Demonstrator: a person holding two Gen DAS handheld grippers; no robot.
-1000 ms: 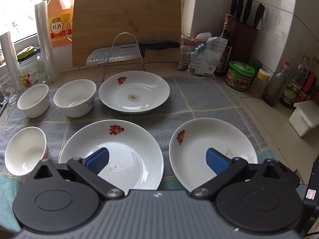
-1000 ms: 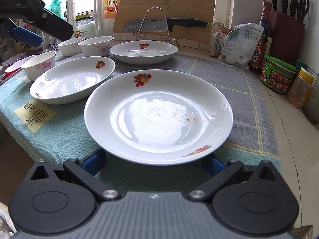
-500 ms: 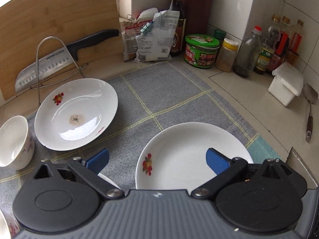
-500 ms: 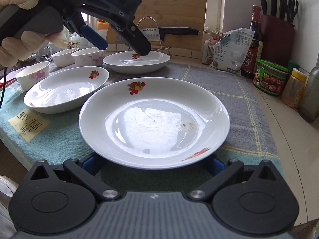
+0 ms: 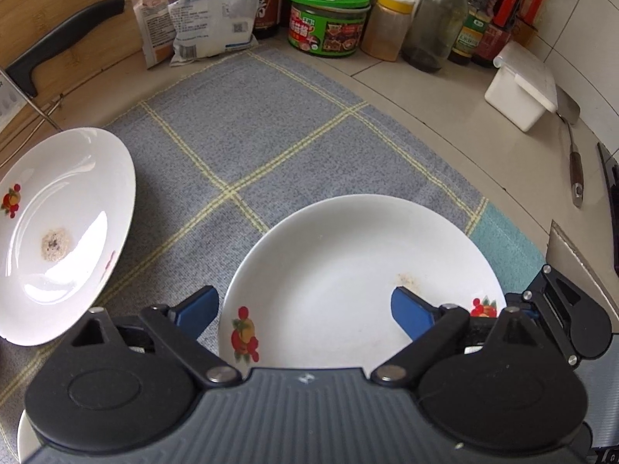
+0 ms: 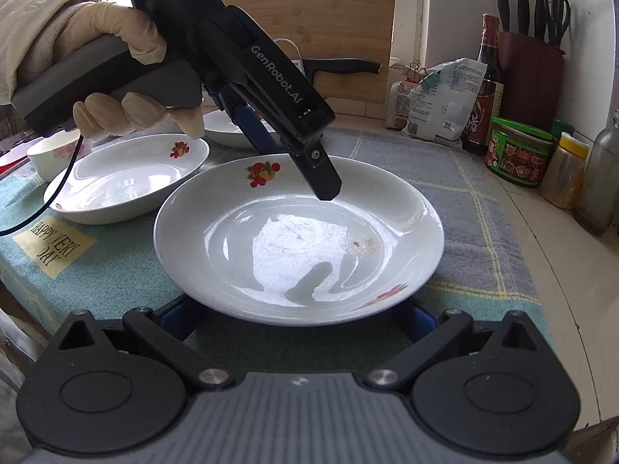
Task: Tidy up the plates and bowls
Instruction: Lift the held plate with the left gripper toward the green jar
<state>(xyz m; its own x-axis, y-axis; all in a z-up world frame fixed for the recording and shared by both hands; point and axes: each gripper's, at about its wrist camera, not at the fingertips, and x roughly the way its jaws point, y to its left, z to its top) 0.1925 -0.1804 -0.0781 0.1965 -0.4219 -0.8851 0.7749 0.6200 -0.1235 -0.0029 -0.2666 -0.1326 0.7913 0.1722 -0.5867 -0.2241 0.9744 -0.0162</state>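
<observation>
Left wrist view: left gripper (image 5: 303,311) jaws closing astride rim of white fruit-print ceramic plate (image 5: 348,270) near counter's front edge, pads not pressing. Right gripper (image 6: 298,315) wide, flanking same plate's near rim.

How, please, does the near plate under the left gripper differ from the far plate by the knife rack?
The near plate has a faint brown smudge off-centre; the far plate has a darker speckled residue patch near its middle. The near plate sits between the closing left gripper's fingers, untouched; the far plate stands clear. Both are white with fruit motifs, on the grey cloth.
</observation>
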